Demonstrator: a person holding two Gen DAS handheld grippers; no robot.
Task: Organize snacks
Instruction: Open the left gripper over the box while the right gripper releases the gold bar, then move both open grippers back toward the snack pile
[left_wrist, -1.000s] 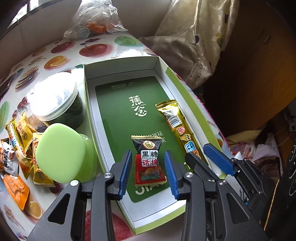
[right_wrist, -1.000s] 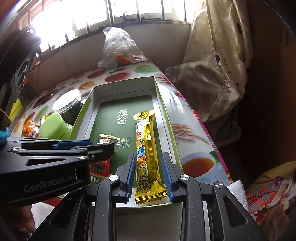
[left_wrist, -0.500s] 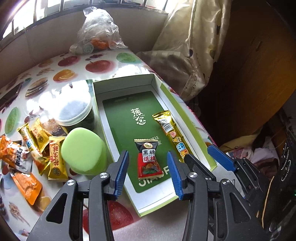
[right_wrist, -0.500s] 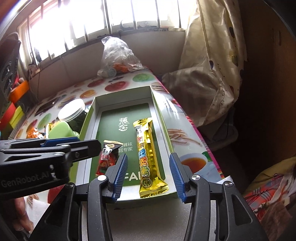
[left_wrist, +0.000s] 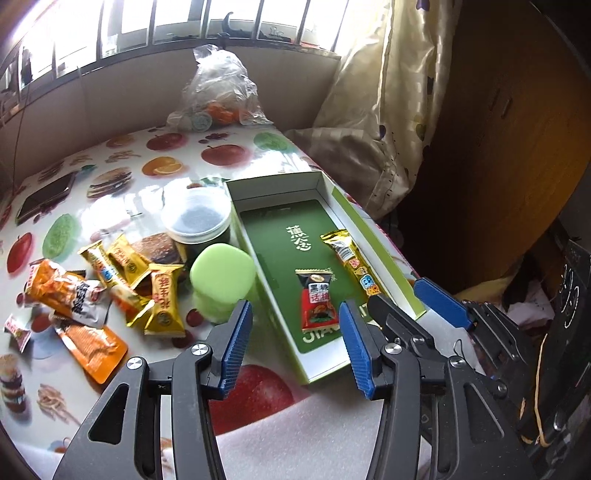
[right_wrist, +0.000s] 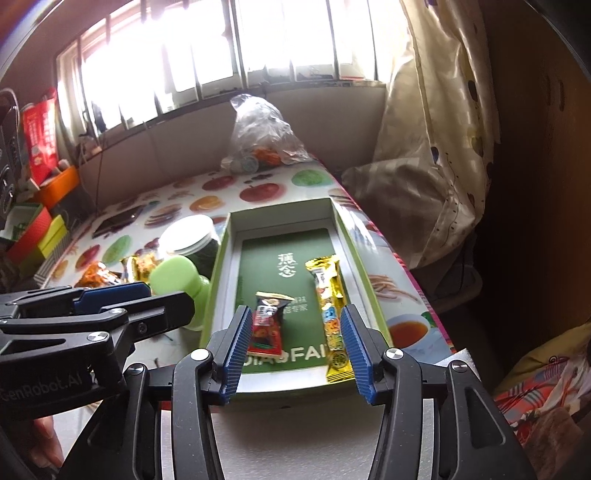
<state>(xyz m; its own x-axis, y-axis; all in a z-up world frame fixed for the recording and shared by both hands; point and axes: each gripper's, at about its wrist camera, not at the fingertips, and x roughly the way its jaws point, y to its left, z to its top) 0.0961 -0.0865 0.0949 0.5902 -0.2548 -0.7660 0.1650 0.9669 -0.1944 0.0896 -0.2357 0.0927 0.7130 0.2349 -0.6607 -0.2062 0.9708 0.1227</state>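
Two snacks lie inside the shallow green-lined cardboard box (left_wrist: 380, 260): one red-and-black square candy packet (left_wrist: 316, 301) near its front end and one long gold foil bar (left_wrist: 351, 264) along its right wall. Left of the box stand two containers, a clear round jar with a pale lid (left_wrist: 197, 218) and a lime-green plastic tub (left_wrist: 221, 275), both close against the box's left wall. Farther left of the box sits a loose heap of gold and orange wrapped snacks (left_wrist: 107, 288); overlap stops an exact count, though at least six show. One crumpled clear plastic bag (left_wrist: 218, 96) sits well beyond the box's far end.

The left gripper (left_wrist: 293, 349) hangs above the box's front corner, its blue fingers opening with nothing between them. The right gripper (right_wrist: 293, 352) hangs above the box's front edge, fingers wide and opening further, touching neither snack.

The bench (left_wrist: 155, 162) wears a glossy fruit-print cloth. A barred window (right_wrist: 207, 59) lights the room, and a cream curtain (right_wrist: 439, 155) hangs right of the box.
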